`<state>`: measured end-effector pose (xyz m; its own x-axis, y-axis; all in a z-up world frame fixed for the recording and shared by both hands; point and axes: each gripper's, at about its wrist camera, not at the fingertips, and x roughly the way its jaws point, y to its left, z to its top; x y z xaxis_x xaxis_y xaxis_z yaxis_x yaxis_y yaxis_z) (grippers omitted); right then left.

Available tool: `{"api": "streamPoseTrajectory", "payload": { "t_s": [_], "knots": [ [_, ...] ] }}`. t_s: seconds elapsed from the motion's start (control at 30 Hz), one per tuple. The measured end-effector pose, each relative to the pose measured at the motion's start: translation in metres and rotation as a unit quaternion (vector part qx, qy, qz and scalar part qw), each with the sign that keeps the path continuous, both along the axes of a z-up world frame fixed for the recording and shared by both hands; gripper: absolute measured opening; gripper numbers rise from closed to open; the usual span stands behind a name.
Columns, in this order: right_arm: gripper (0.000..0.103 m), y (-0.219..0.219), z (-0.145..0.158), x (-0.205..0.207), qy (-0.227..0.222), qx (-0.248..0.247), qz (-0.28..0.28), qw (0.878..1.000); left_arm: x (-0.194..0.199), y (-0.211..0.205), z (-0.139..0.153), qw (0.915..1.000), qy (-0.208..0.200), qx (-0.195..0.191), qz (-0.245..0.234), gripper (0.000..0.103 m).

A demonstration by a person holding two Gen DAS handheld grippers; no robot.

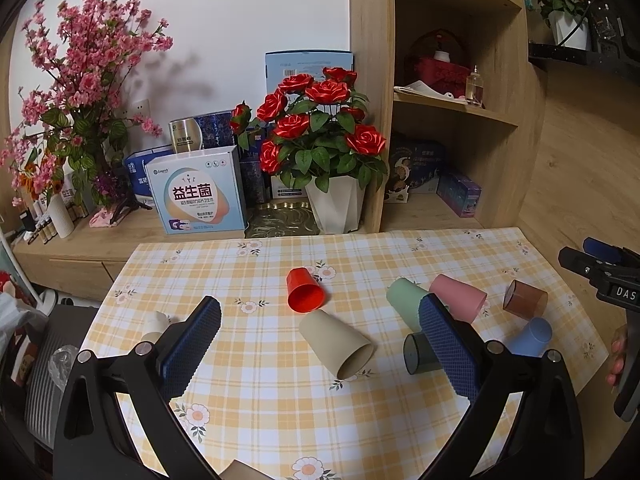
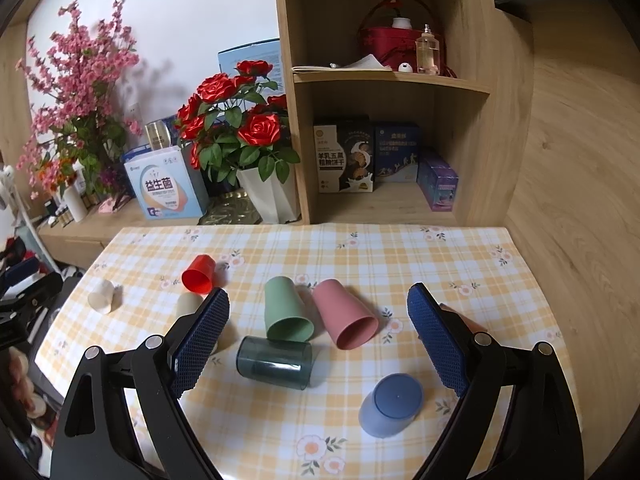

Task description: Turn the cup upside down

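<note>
Several plastic cups lie on the yellow checked tablecloth [image 1: 256, 408]. On their sides are a red cup [image 1: 304, 290], a beige cup [image 1: 338, 344], a green cup [image 2: 286, 310], a pink cup [image 2: 346, 315], a dark clear cup [image 2: 274, 362] and a brown cup [image 1: 525, 299]. A blue cup [image 2: 392, 404] stands upside down near my right gripper. A white cup [image 2: 102, 296] sits at the far left. My left gripper [image 1: 320, 344] is open above the beige cup. My right gripper [image 2: 318, 336] is open above the green, pink and dark cups. Both are empty.
A wooden shelf unit [image 2: 400, 100] with boxes stands behind the table. A rose pot [image 1: 328, 168], a pink blossom vase [image 1: 80, 100] and a printed box [image 1: 200, 192] stand on the low cabinet behind. The table's right edge borders wood flooring [image 2: 580, 200].
</note>
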<state>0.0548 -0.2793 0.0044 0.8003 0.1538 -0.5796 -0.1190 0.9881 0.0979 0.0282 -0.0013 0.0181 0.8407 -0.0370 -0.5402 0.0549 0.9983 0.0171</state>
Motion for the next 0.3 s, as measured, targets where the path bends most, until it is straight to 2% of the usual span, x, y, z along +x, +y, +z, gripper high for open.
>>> {"api": "streamPoseTrajectory", "payload": {
  "t_s": [0.3],
  "knots": [
    [0.088, -0.001, 0.0005, -0.0012, -0.008, -0.005, -0.003, 1.0, -0.0006, 0.0, 0.0009, 1.0, -0.005, -0.004, 0.004, 0.097]
  ]
}}
